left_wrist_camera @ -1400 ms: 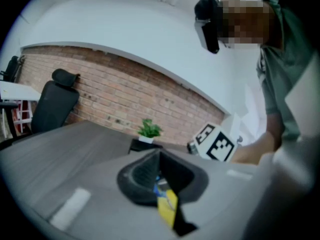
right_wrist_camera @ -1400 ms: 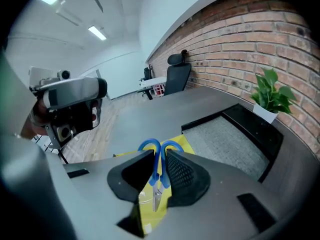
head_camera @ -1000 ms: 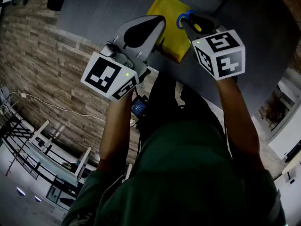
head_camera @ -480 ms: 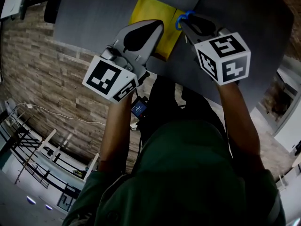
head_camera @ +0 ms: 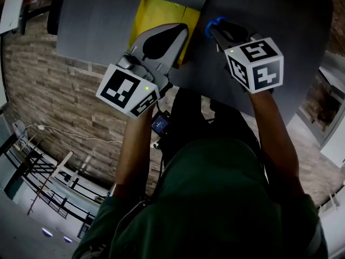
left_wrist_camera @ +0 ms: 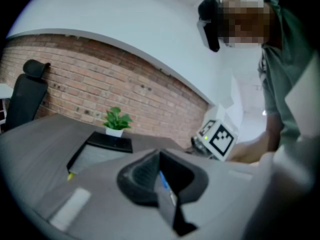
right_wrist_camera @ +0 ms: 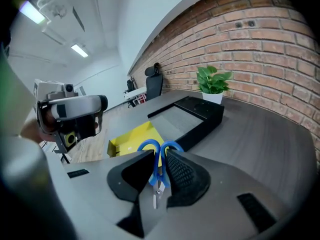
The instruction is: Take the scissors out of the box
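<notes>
Clearly the removal step is all but done: the scissors (right_wrist_camera: 158, 178) are out of the yellow box (right_wrist_camera: 131, 140) and ride in the right gripper (right_wrist_camera: 160, 153), whose fingers are clenched on the shank just behind the blue handle loops. The loops stick out past the fingertips on the far side. The short blades point back between the fingers, toward the gripper's body.

In the head view the blue loops show just right of the box's right edge, over bare grey worktop (head_camera: 108, 20) and no longer over the yellow floor of the box. Whether the scissors touch the worktop or hang a little above it, I cannot tell.

The left gripper (head_camera: 180, 32) sits near the box's near edge, to the left of the right gripper. Its fingers are pressed together with nothing I can name between them. A thin blue sliver shows at the seam in its own view, too small to identify.

A black tray (right_wrist_camera: 197, 111) lies beyond the box, and a potted plant (right_wrist_camera: 212, 81) stands at the far brick wall.

The next move, as I judge it, is to carry the scissors further right, clear of the box. They then go down flat on open worktop and the right fingers let go, with the tool kept level so the loops do not snag the box wall.
</notes>
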